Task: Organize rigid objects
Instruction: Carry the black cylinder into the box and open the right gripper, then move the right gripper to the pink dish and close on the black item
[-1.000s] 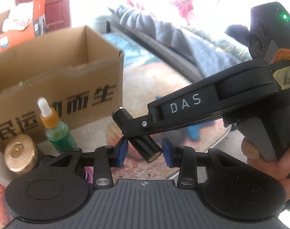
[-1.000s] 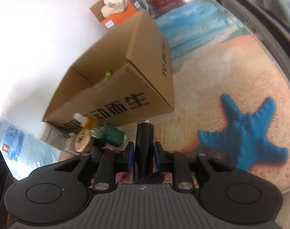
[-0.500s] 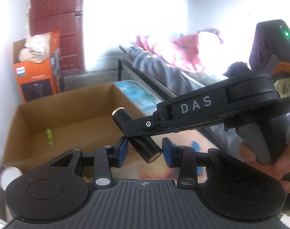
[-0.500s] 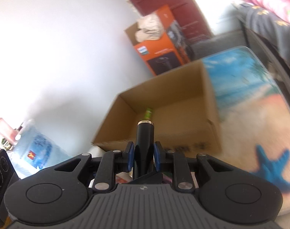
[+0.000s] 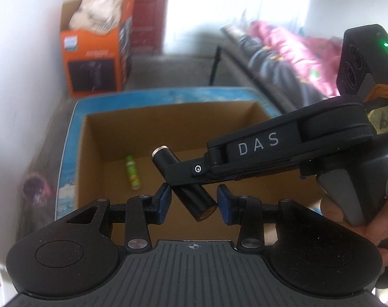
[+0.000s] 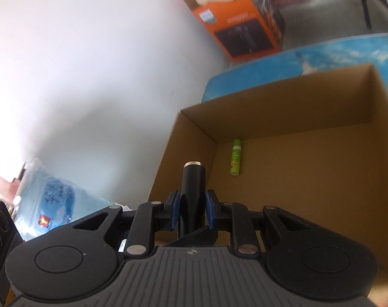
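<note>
Right claw (image 6: 192, 213): we see its blue pads closed nearly together on the black cylinder (image 6: 193, 194), gripping it around the lower half of its body.
Left claw (image 5: 193, 203): we read its jaws as partly apart and empty; the cylinder's lower end lies between the pads, with a visible gap to the right pad, while contact with the left pad cannot be told.
Black cylinder, long axis: in the right wrist view it points straight forward along the fingers, metal-ringed end away from us. In the left wrist view it crosses the left claw on a slant, ringed end up and to the left, brass-coloured end down and to the right.
Nearer hand: the right hand carries the load; part of that hand (image 5: 367, 220) shows on the handle at the right edge of the left wrist view.
Cardboard box (image 6: 309, 112): open-topped, ahead of and below both claws; the cylinder's far end sits over the near left wall.
Green tube (image 6: 236, 160): lying on the box floor near the back left corner, long axis toward the back wall, well apart from the cylinder.
Blue mat (image 5: 68, 153): beneath the box.
Orange carton (image 5: 91, 58): beyond the box, against the wall.
Coming move, our judgement: carry forward and down, then release clear of the tube.
</note>
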